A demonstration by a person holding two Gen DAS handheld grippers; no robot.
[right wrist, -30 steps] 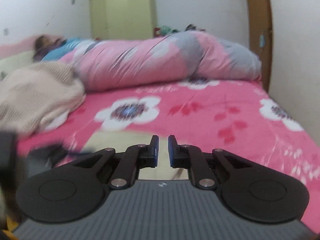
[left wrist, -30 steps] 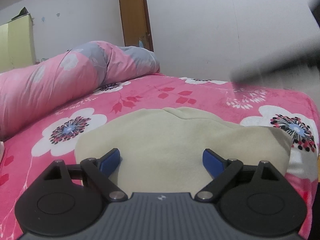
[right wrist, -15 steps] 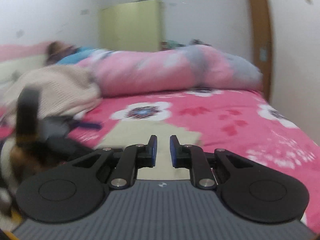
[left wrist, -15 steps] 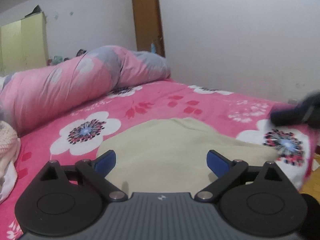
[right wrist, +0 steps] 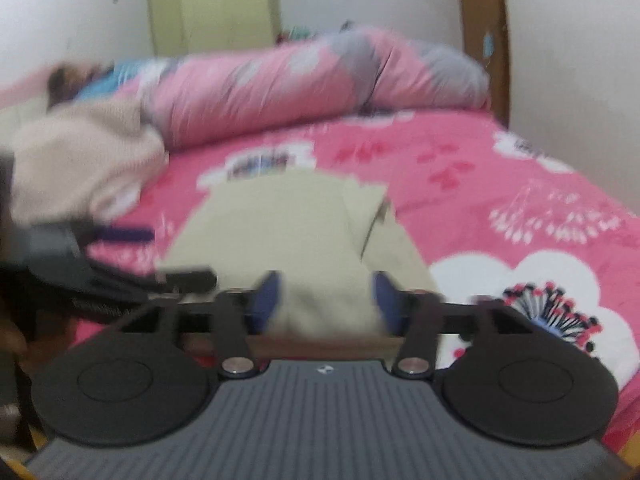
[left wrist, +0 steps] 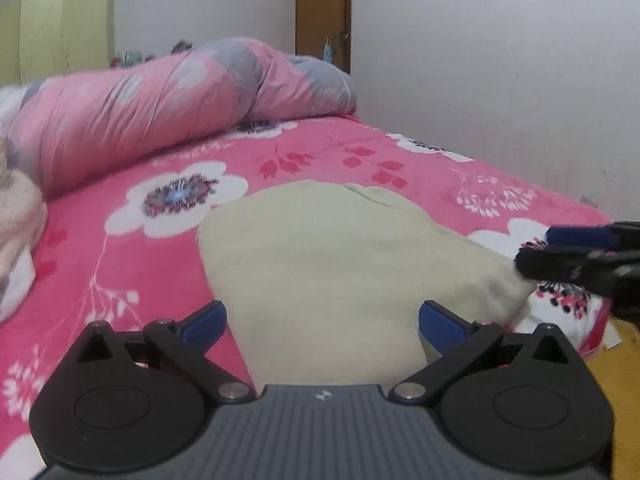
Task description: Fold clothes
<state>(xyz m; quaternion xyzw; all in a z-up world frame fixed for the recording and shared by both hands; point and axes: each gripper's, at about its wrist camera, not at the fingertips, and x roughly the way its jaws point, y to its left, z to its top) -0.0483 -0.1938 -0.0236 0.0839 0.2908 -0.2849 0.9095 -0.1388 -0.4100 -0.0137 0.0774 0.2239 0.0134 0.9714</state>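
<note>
A pale cream garment [left wrist: 340, 264] lies folded flat on the pink flowered bed sheet [left wrist: 120, 264]. My left gripper [left wrist: 322, 320] hovers over its near edge, jaws opening wide, with cloth below them but nothing gripped. In the left wrist view my right gripper [left wrist: 580, 256] reaches in from the right edge at the garment's right corner. In the blurred right wrist view the garment [right wrist: 288, 224] runs away from me. My right gripper [right wrist: 326, 300] has its jaws opening, with the cloth's near end between the blue pads [right wrist: 266, 300]. The left gripper [right wrist: 120, 256] shows at the left there.
A rolled pink and grey duvet [left wrist: 168, 108] lies across the far side of the bed. A beige knitted garment [right wrist: 80, 160] is heaped at the left. A white wall [left wrist: 500, 80] and brown door [left wrist: 323, 12] bound the right. The bed's corner [left wrist: 592, 336] drops to a yellow floor.
My right gripper's jaws went from shut to well apart, now straddling the cream cloth. The left jaws widened a little, and the right gripper came in at the garment's right corner.
</note>
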